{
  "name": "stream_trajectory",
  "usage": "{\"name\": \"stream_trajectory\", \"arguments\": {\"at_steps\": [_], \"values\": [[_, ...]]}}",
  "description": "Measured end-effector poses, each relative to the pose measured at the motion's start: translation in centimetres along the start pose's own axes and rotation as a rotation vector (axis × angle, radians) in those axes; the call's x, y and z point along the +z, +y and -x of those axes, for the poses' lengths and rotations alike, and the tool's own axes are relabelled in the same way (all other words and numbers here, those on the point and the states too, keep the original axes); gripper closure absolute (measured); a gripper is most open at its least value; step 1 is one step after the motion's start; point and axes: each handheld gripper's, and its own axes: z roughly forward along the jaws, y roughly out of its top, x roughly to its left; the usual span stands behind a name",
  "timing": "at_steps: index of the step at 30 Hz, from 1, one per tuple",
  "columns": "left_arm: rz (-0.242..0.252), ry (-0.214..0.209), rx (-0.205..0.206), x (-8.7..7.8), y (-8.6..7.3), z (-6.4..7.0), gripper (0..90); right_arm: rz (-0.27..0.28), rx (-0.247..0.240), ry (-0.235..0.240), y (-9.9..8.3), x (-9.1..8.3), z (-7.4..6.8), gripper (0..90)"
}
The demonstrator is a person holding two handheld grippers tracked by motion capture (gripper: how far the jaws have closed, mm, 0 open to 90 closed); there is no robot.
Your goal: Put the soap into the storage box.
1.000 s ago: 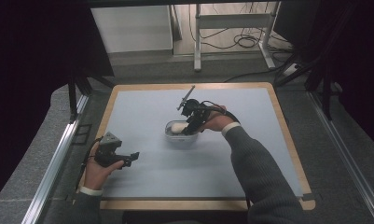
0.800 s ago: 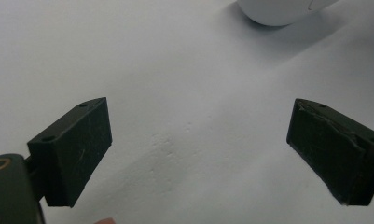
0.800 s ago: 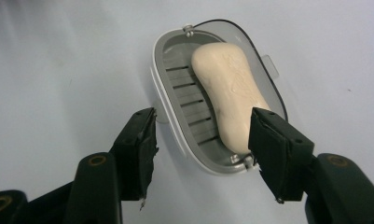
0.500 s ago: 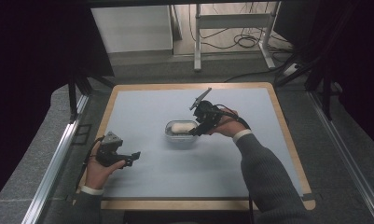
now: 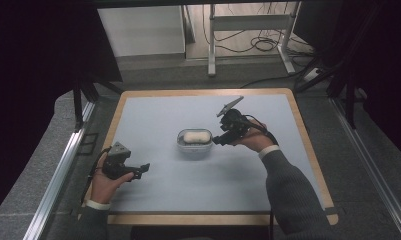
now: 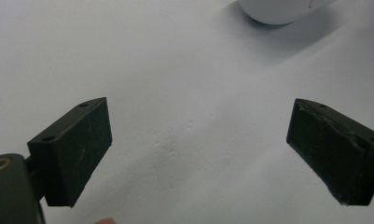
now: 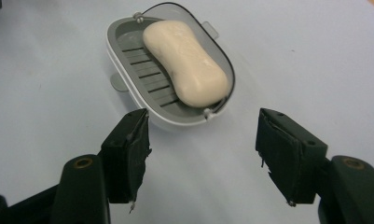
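Note:
A cream bar of soap [image 5: 196, 136] [image 7: 187, 61] lies in a grey and white soap dish [image 5: 181, 144] [image 7: 128, 44] at the middle of the table. My right gripper [image 5: 217, 140] [image 7: 203, 158] hovers just right of the dish, open, with nothing between its jaws. My left gripper [image 5: 143, 169] [image 6: 198, 154] rests low at the table's front left, open and empty, pointing right. In the left gripper view the white edge of the soap dish [image 6: 280, 11] shows at the top.
The pale blue table top [image 5: 153, 115] has a wooden rim [image 5: 308, 145]. Metal rails [image 5: 63, 165] run along the left side. A white table's legs and cables [image 5: 260, 45] stand on the floor beyond the far edge.
My right gripper has drawn back to the right, away from over the soap dish, leaving the soap lying in it. The left gripper has stayed put.

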Motion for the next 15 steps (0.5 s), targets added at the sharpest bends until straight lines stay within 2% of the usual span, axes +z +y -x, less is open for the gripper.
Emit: {"name": "stream_trajectory", "arguments": {"at_steps": [1, 2, 3, 10, 13, 14, 15], "values": [[-0.001, 0.000, 0.001, 0.0, 0.0, 0.0, 7.1, 0.022, 0.011, -0.008, -0.6, -0.3, 0.1, 33.4], [-0.001, 0.000, 0.001, 0.0, 0.0, 0.0, 7.1, 0.022, 0.011, -0.008, -0.6, -0.3, 0.1, 33.4], [-0.004, 0.000, 0.003, 0.0, 0.0, 0.1, 7.1, 0.049, 0.035, -0.025, -1.6, -0.7, 0.2, 32.2], [-0.002, -0.001, 0.006, 0.0, -0.1, 0.2, 7.1, 0.120, 0.129, -0.100, -6.0, -2.0, 0.2, 27.4], [-0.003, -0.001, 0.005, 0.0, -0.1, 0.2, 7.1, 0.145, 0.149, -0.128, -7.8, -2.5, 0.2, 26.0], [-0.005, -0.001, 0.003, 0.0, -0.1, 0.2, 7.1, 0.145, 0.149, -0.128, -7.8, -2.5, 0.2, 26.0], [-0.004, 0.001, 0.002, 0.1, -0.1, 0.2, 7.1, 0.160, 0.168, -0.140, -8.6, -2.8, 0.2, 25.5]]}}
